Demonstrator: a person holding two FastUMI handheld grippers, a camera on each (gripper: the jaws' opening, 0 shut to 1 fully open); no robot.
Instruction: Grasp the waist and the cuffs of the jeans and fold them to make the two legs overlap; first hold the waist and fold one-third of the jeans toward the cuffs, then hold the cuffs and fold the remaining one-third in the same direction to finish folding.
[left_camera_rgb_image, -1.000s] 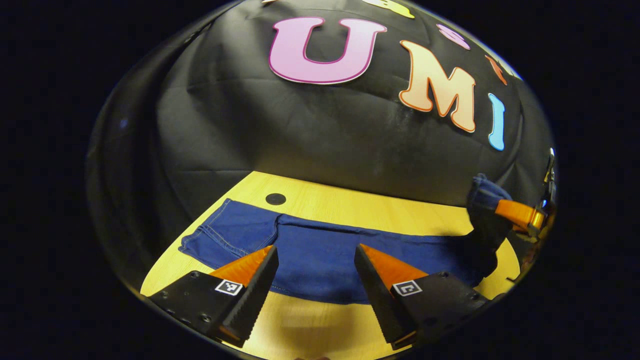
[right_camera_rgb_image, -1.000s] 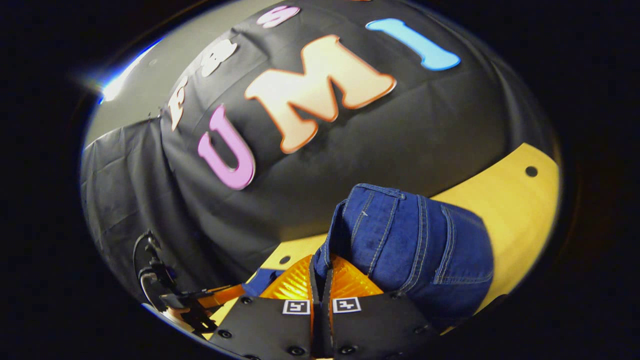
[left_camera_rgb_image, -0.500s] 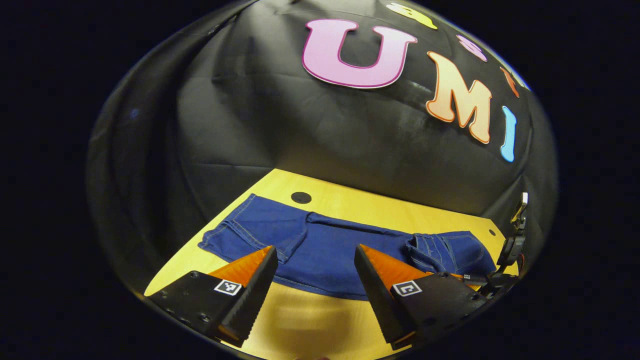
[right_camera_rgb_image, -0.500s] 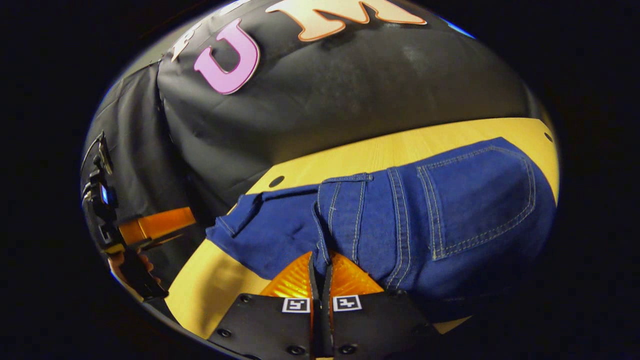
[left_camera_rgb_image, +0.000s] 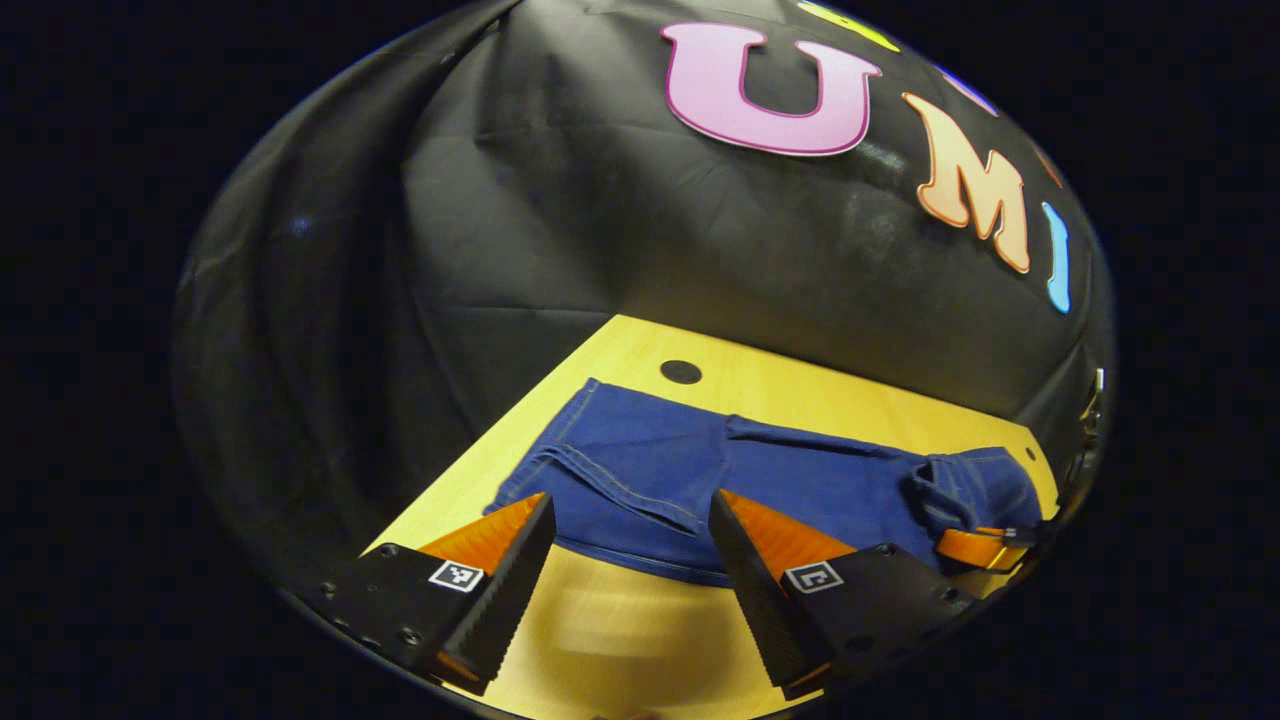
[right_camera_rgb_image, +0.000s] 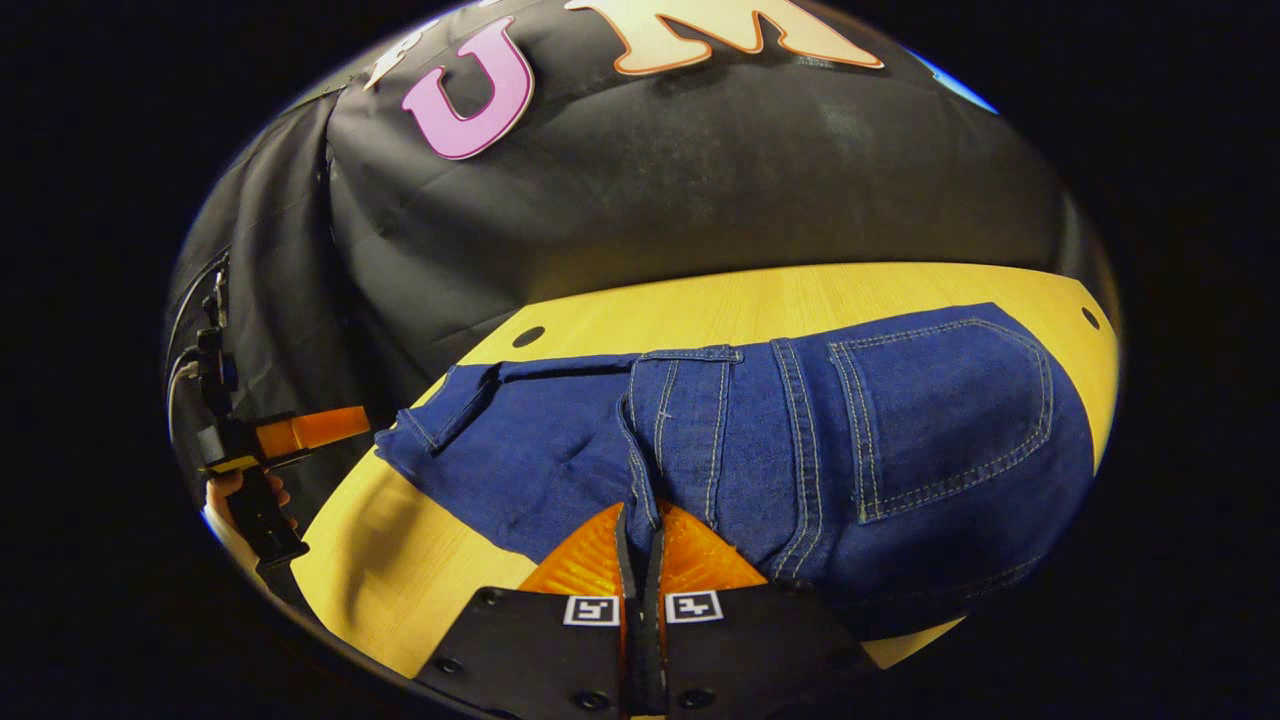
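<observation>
- In the right gripper view, the right gripper (right_camera_rgb_image: 640, 545) sits at the bottom with its fingers pressed together, pinching a denim edge at the waist of the jeans (right_camera_rgb_image: 760, 440).
- Just past those fingers, the waist part lies folded over onto the legs, its back pocket (right_camera_rgb_image: 945, 405) facing up and a belt loop beside it.
- The jeans lie flat on the wooden table (right_camera_rgb_image: 760, 300), running away to the left of that view toward the cuffs (right_camera_rgb_image: 425, 425).
- Farther off at the left edge of the same view, a hand (right_camera_rgb_image: 235, 495) holds the left gripper above the table's edge, apart from the denim.
- In the left gripper view, the left gripper (left_camera_rgb_image: 630, 525) hangs over the near table edge with its fingers spread wide and nothing between them.
- Beyond its fingertips lie the jeans (left_camera_rgb_image: 740, 480), with the cuff end at the left, near a dark round hole (left_camera_rgb_image: 680, 372) in the table (left_camera_rgb_image: 800, 395).
- At the far right of that view, the folded waist bunches up where the right gripper (left_camera_rgb_image: 975, 545) grips it.
- The black cloth wall (left_camera_rgb_image: 620, 220) rises behind the table.
</observation>
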